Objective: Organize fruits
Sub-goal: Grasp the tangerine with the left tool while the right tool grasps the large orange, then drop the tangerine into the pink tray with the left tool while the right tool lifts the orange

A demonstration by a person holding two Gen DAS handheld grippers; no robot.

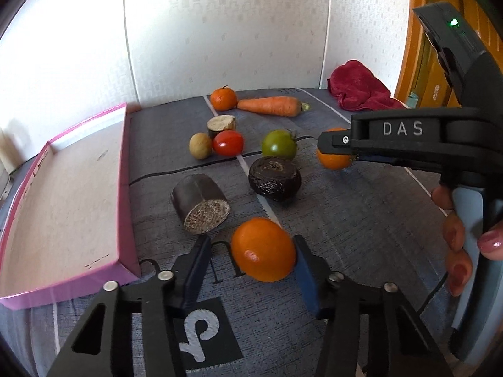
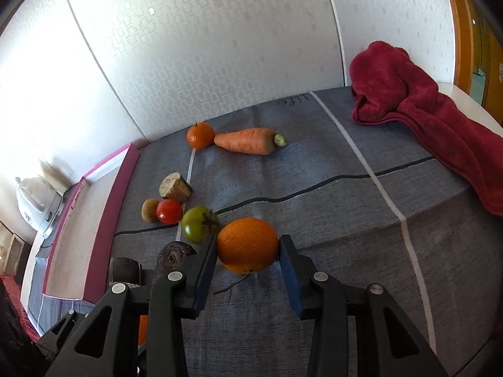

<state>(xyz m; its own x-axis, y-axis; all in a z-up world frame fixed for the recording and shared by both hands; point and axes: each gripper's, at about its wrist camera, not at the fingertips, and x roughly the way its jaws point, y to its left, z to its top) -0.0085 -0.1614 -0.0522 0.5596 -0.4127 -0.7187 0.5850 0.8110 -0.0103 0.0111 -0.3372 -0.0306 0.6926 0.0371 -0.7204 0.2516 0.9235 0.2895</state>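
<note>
The left gripper (image 1: 251, 253) stands spread around a round orange fruit (image 1: 263, 249) on the grey striped cloth (image 1: 345, 220); only its right pad touches. The right gripper (image 2: 247, 248) clamps a second orange (image 2: 247, 245). The shallow pink cardboard box (image 1: 125, 188) lies left, its near wall beside a dark cut eggplant piece (image 1: 201, 202). Bare cloth stretches rightward to a crumpled red towel (image 2: 424, 119).

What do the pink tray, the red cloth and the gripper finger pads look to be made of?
Pink tray: likely cardboard, matte, with a scuffed pale floor and thin folded walls.
Red cloth: terry-like fabric, fuzzy nap, soft folds.
Finger pads: blue, matte, probably rubber or foam; the look alone cannot settle it.
</note>
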